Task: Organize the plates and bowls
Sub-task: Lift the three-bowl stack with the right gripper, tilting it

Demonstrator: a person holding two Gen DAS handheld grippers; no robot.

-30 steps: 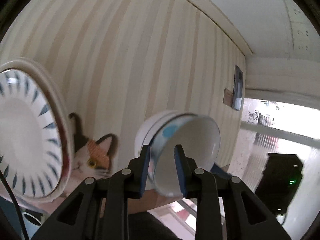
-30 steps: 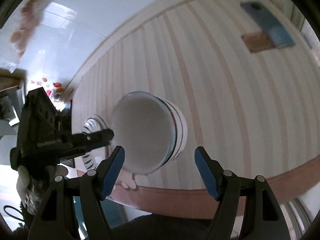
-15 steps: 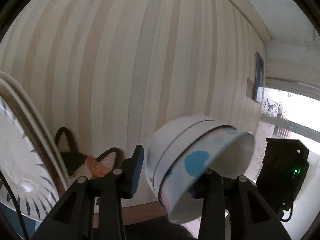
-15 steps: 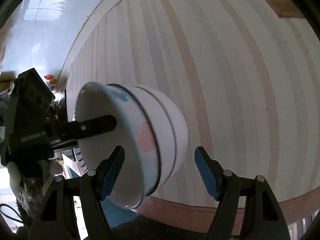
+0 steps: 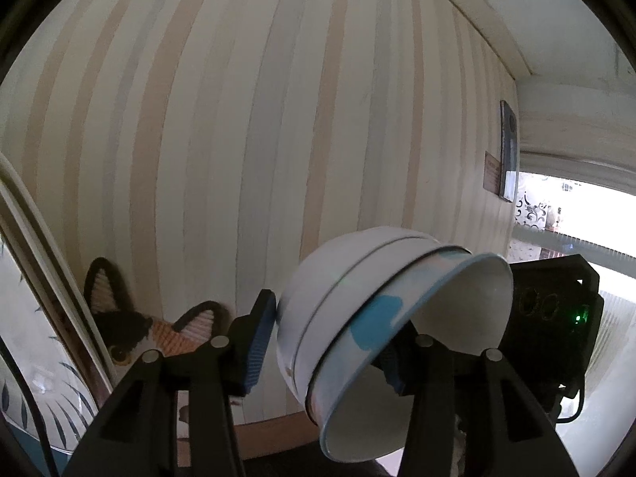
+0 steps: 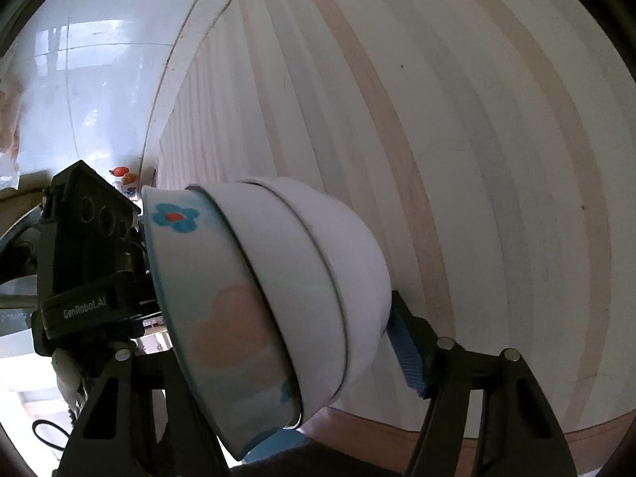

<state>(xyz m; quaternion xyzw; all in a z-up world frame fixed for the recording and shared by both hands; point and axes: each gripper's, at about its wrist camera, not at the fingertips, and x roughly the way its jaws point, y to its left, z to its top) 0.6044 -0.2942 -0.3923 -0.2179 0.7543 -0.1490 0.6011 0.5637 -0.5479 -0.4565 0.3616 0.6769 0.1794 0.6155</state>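
A nested stack of bowls is seen tilted on its side in mid-air before a striped wall, just above a brown ledge. Three bowls can be counted: an outermost patterned bowl, white with a blue rim, a blue flower with a red centre and a pale pink blotch, and two plain white bowls with thin dark rim lines, nested one behind the other. The left gripper is held spread wide, its two blue-padded fingers placed on either side of the stack; the left pad lies just beside the white bowls, though contact cannot be confirmed, and the other pad is largely hidden behind the patterned bowl's rim. The right gripper is likewise spread wide around the stack, one blue pad being visible beside the base of the rearmost white bowl, the other finger concealed by the stack. Whether either gripper bears on the bowls cannot be told. Standing plates with dark blue dashes are seen on edge at the far left of the left wrist view, and one cat-face figure is seen beside them.
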